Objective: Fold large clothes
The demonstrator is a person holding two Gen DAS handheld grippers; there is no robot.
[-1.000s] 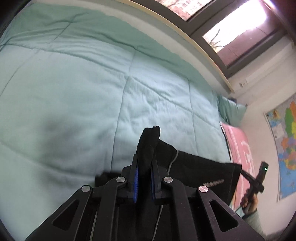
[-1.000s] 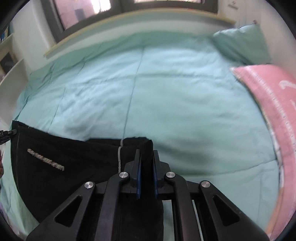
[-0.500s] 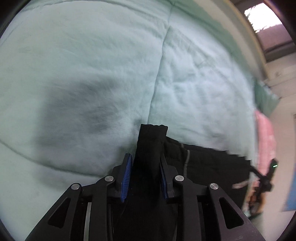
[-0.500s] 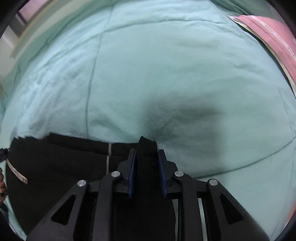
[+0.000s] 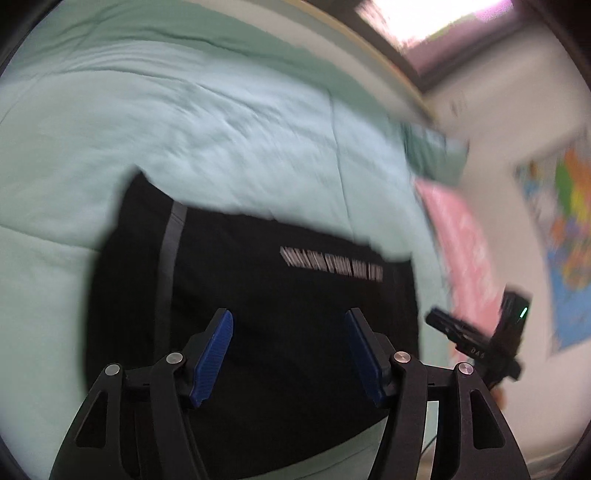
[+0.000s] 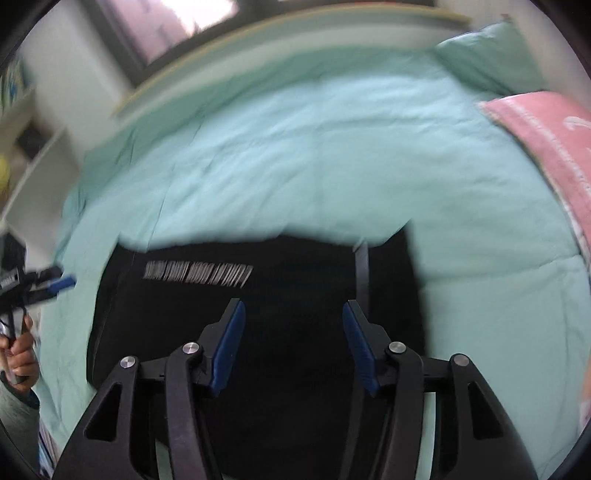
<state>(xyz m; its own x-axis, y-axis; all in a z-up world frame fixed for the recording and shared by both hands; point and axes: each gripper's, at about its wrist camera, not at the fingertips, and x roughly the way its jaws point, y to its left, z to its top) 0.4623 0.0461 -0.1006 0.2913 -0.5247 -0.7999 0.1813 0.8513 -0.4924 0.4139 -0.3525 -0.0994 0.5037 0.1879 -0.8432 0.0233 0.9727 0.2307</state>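
A black garment (image 5: 266, 295) with white lettering and a grey stripe lies folded flat on the mint-green bedcover (image 5: 184, 129). My left gripper (image 5: 288, 354) is open and empty, held above the garment's near part. My right gripper (image 6: 291, 347) is open and empty too, above the same garment (image 6: 280, 332). The right gripper also shows in the left wrist view (image 5: 476, 343), at the garment's right side. The left gripper shows in the right wrist view (image 6: 40, 284), at the garment's left side. Both views are blurred by motion.
A pink cloth (image 6: 554, 147) lies at the bed's right side, with a green pillow (image 6: 491, 55) behind it. A window (image 5: 424, 22) runs behind the bed. A wall map (image 5: 561, 240) hangs at right. White shelves (image 6: 33, 155) stand at left.
Both grippers were shut on the black garment's edge, lowered it onto the bed, then opened and let go. They have drawn back and up, so the whole folded garment shows.
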